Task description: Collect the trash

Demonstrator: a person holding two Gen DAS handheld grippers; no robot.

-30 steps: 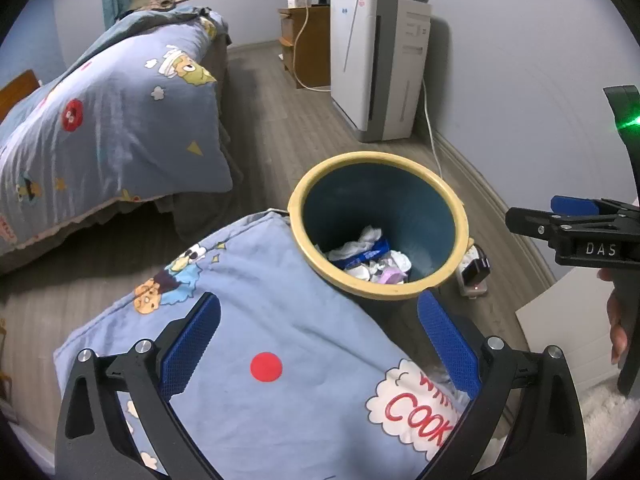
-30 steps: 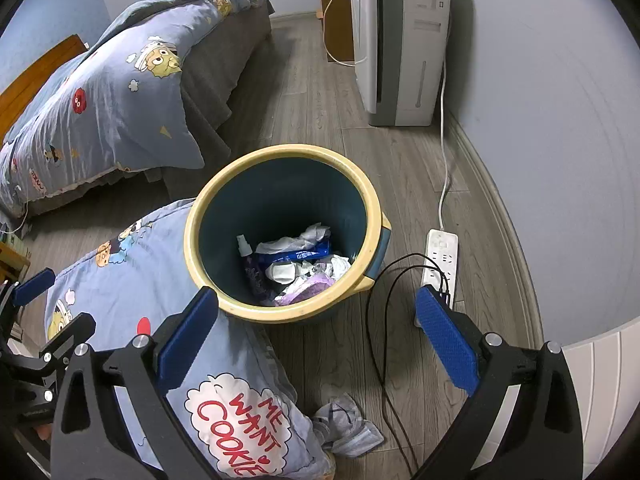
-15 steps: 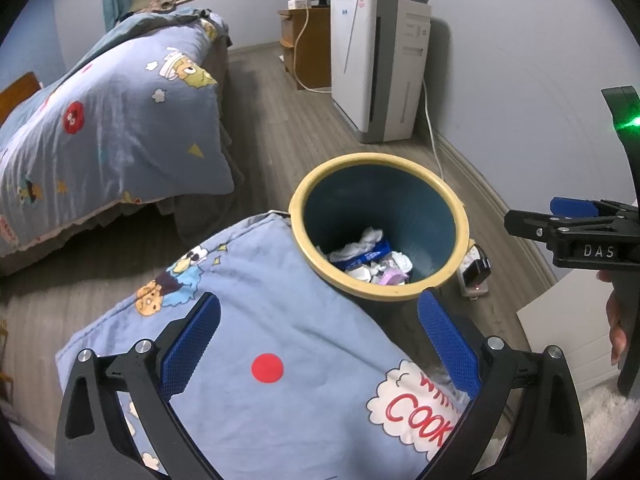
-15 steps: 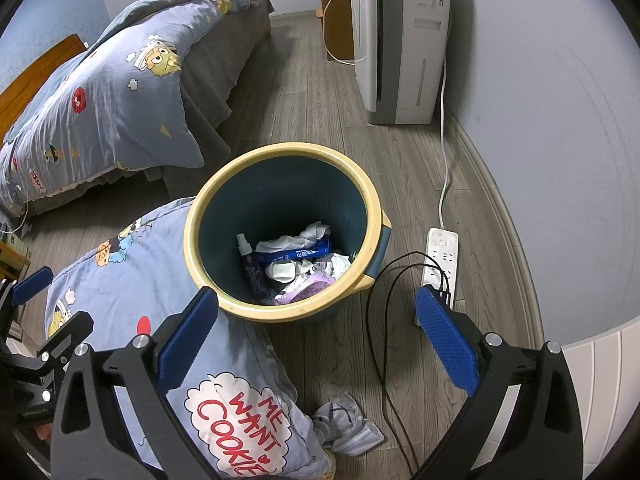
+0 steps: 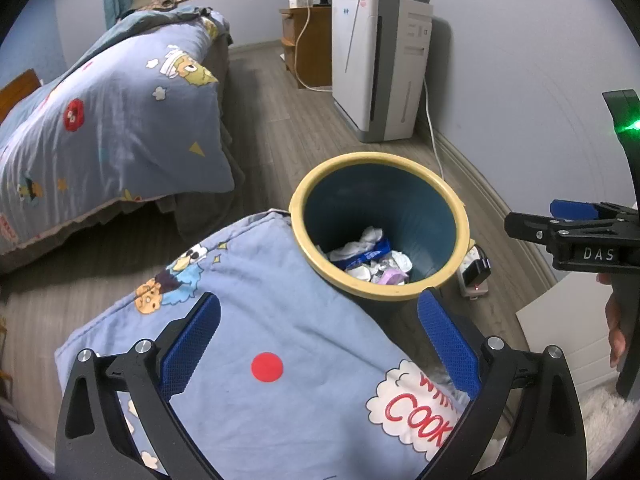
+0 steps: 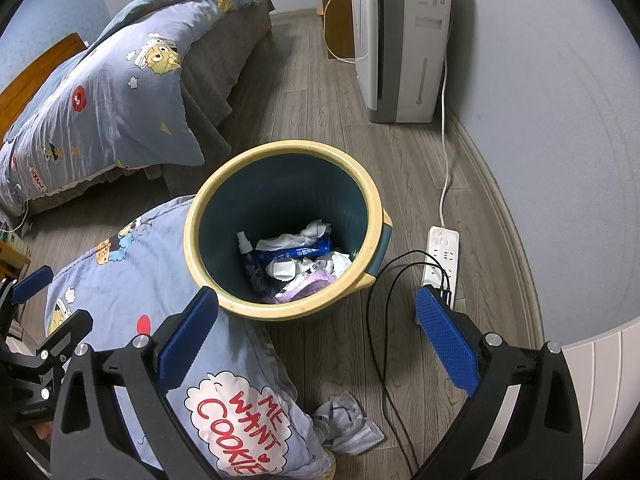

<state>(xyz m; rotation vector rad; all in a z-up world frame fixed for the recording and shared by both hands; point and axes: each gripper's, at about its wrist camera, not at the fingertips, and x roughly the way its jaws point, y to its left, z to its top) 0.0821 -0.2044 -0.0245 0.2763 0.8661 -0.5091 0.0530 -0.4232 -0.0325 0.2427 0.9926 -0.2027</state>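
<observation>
A: From the left wrist?
B: Left claw [image 5: 318, 342] gapes empty over the pillow [image 5: 256, 336], just short of the bin [image 5: 378, 222], probably waiting.
A: And the right wrist?
B: Right claw [image 6: 316, 330] also spread, empty. Bin [image 6: 280, 308] holds crumpled wrappers; a rag [image 6: 348, 426] lies on the floor nearer than it.

"ME WANT COOKIE" on pillow [image 6: 236, 424], "DAS" on right tool [image 5: 576, 236]

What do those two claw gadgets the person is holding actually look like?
Each claw, left and right, is a black plastic frame with silver screws and two fingers faced with textured blue pads. Seen side-on, the right one bears white "DAS" lettering and a green light.
</observation>
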